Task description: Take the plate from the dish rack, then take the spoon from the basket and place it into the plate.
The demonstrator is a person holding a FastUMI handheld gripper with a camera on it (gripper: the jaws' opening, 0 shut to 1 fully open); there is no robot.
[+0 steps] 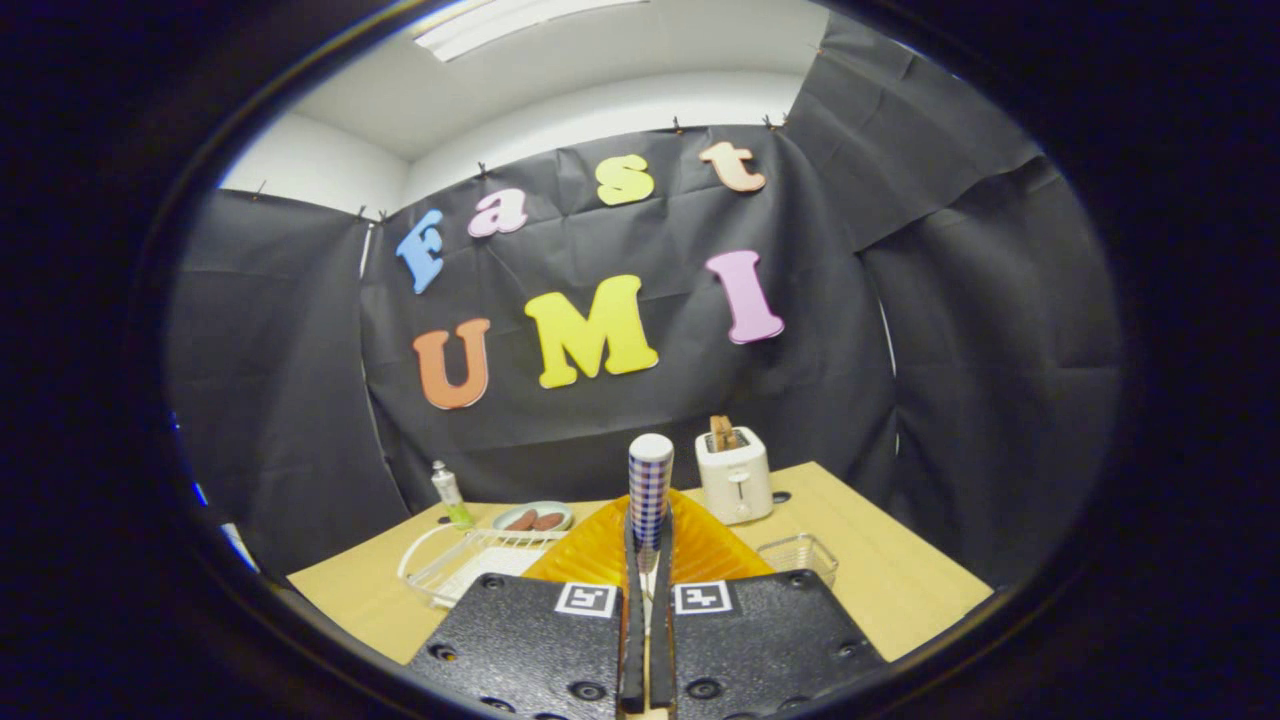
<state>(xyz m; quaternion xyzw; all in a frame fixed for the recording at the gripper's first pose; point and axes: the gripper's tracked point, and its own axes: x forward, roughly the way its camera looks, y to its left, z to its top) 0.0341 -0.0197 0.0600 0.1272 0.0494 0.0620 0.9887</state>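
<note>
Above the counter [900,560] the jaws pinch the checked spoon [650,490] upright over the orange plate [700,545], with basket [800,555] and dish rack [470,560] alongside, so the next move is probably lowering and letting go

spoon handle [650,490] blue-white check | plate [700,550] orange | toaster [735,480] white

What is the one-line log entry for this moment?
tongs: shut on spoon | spoon: upright, above orange plate | basket: right of plate
</note>
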